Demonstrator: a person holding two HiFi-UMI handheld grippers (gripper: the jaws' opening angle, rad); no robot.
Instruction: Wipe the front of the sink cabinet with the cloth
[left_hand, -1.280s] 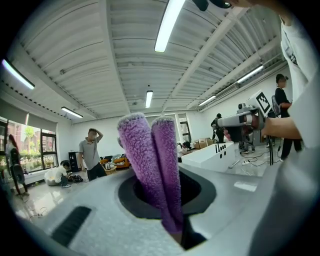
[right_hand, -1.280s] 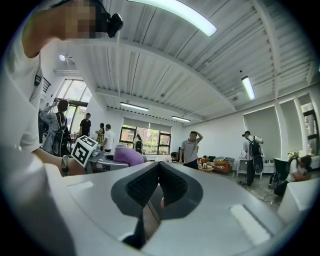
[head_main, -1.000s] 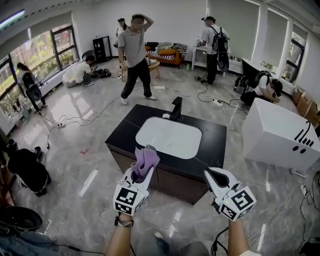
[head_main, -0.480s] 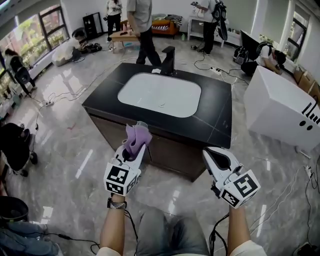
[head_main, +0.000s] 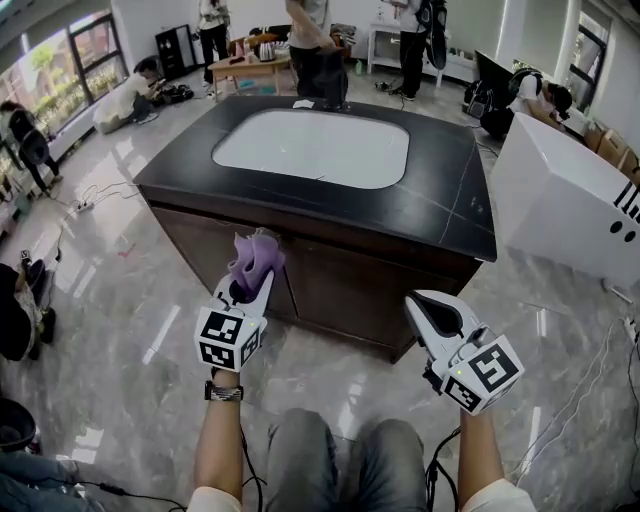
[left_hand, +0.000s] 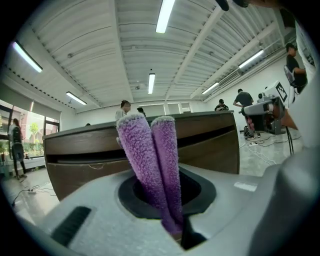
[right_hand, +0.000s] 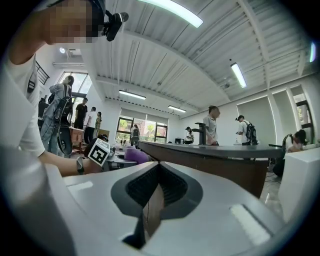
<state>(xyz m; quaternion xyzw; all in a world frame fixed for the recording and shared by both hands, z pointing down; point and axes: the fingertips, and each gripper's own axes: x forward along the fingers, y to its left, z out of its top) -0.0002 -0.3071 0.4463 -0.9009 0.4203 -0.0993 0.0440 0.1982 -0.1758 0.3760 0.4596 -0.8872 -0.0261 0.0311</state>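
The sink cabinet (head_main: 330, 280) stands just ahead: dark wood front, black top and a white basin (head_main: 312, 147). My left gripper (head_main: 251, 283) is shut on a folded purple cloth (head_main: 253, 260), which sticks up from the jaws close in front of the cabinet's left door. In the left gripper view the cloth (left_hand: 150, 160) stands upright before the cabinet front (left_hand: 205, 145). My right gripper (head_main: 432, 313) is shut with nothing in it, low before the cabinet's right part. In the right gripper view the cloth (right_hand: 134, 155) shows at the left.
A white box-like unit (head_main: 570, 205) stands to the right of the cabinet. Several people stand or crouch at the back and left of the room. Cables (head_main: 85, 205) lie on the glossy tiled floor. My knees show at the bottom.
The view has closed in on the cabinet and dropped lower. Both grippers now sit nearer its front, and the cloth in the left one is level with the door.
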